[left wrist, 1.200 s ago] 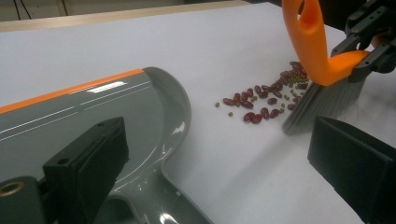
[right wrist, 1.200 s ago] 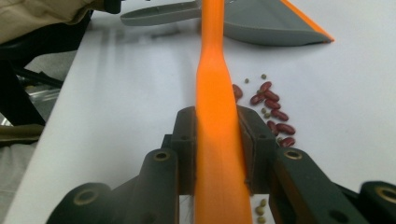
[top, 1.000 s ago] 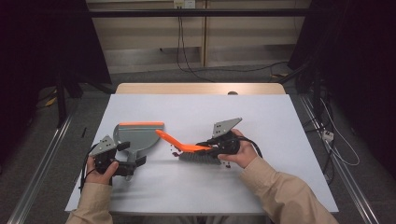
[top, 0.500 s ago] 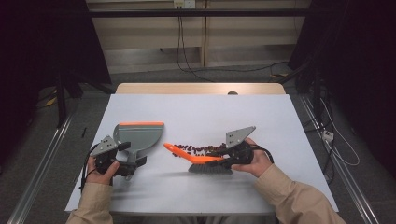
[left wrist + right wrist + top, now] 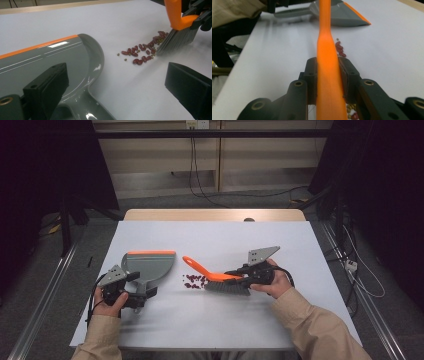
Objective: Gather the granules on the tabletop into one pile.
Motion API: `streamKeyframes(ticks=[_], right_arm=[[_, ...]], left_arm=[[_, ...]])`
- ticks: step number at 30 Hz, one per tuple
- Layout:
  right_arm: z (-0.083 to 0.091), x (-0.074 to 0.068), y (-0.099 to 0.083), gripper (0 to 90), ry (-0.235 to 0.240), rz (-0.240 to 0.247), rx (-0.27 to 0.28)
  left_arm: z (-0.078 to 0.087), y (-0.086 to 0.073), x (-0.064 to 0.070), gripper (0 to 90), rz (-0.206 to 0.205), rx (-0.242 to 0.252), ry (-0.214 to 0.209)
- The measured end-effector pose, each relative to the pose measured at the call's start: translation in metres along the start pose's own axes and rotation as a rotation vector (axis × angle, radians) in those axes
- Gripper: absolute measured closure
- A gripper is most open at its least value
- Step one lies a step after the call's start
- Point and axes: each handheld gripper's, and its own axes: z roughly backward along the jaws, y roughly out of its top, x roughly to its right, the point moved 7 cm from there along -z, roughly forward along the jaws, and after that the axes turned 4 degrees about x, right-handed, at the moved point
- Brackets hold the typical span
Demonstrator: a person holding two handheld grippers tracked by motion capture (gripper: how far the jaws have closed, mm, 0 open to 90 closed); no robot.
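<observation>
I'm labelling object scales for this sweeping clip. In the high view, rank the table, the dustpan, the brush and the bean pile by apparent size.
1. Table, by far the largest.
2. Dustpan.
3. Brush: longer than the dustpan but narrower, so this pair is close.
4. Bean pile, smallest.

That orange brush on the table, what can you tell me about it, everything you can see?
The brush is a small hand brush, apparently plastic, with a long orange handle that tapers to a rounded tip and a block of grey bristles. The right gripper clamps its orange body between both jaws. The bristles rest on the white table, touching a little heap of dark red beans. Its handle points towards the grey dustpan, which lies apart from it.
</observation>
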Motion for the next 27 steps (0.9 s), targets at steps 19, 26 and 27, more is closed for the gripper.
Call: streamKeyframes(ticks=[19, 26, 27], right_arm=[[-0.030, -0.004, 0.045, 71.4, -0.181, -0.055, 0.068], [-0.046, 0.004, 0.051, 71.4, -0.254, -0.092, 0.077], [-0.050, 0.003, 0.051, 71.4, -0.268, -0.099, 0.077]], left_arm=[[0.001, 0.001, 0.001, 4.8, 0.003, 0.010, -0.009], [0.002, 0.002, 0.000, 4.8, 0.006, 0.015, -0.004], [0.002, 0.002, -0.001, 4.8, 0.002, 0.012, -0.005]])
